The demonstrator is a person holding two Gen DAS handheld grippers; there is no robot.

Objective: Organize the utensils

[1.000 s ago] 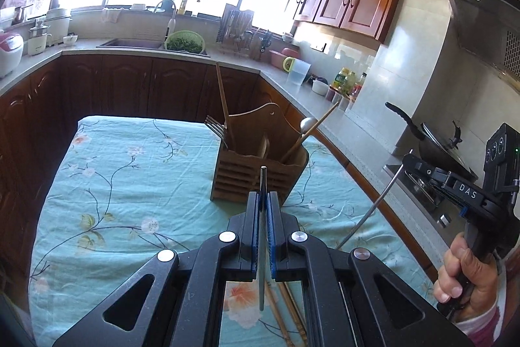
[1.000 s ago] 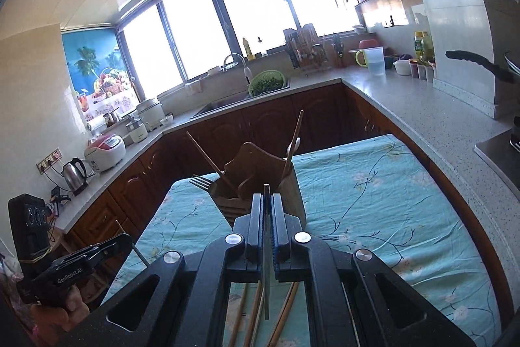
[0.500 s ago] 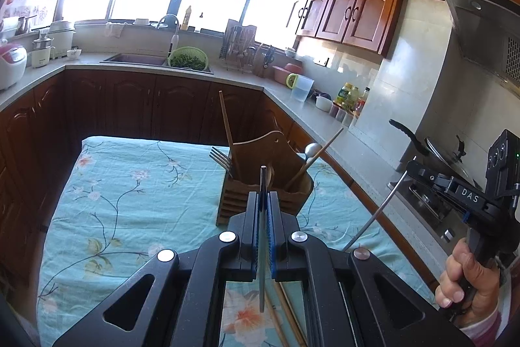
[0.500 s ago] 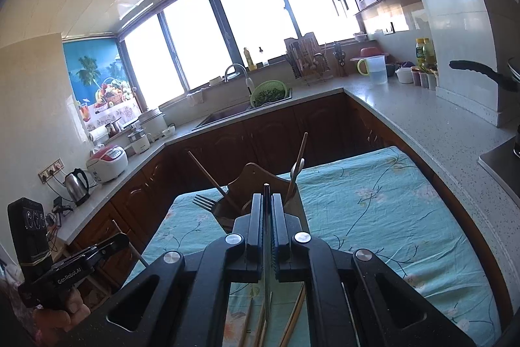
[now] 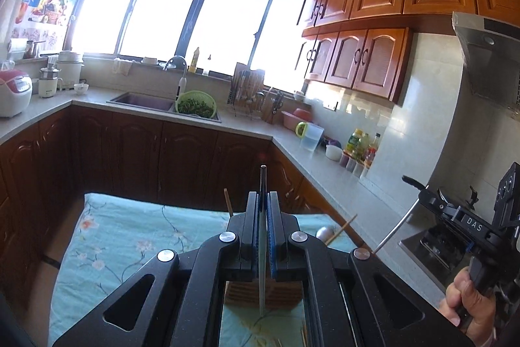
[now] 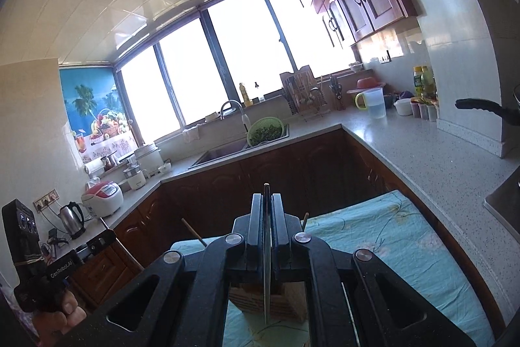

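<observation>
My left gripper (image 5: 263, 200) is shut on a thin metal utensil (image 5: 262, 249) that runs upright between its fingers. My right gripper (image 6: 267, 200) is shut on another thin metal utensil (image 6: 267, 265), also seen as a slanted rod in the left wrist view (image 5: 395, 231). The wooden utensil holder (image 5: 265, 295) stands on the table below and behind the fingers, mostly hidden; it also shows in the right wrist view (image 6: 286, 301). Chopstick ends (image 5: 228, 200) and a spoon (image 5: 325, 231) stick out of it.
The table has a teal floral cloth (image 5: 123, 236). Loose chopsticks (image 5: 304, 335) lie on it near me. Dark cabinets and a stone counter (image 5: 328, 181) wrap around the table, with a sink (image 5: 143, 101), a green colander (image 5: 196, 104), bottles and a stove at the right.
Both grippers have risen and tilted upward with their utensils. The holder has dropped from the middle of each view to beneath the fingers.
</observation>
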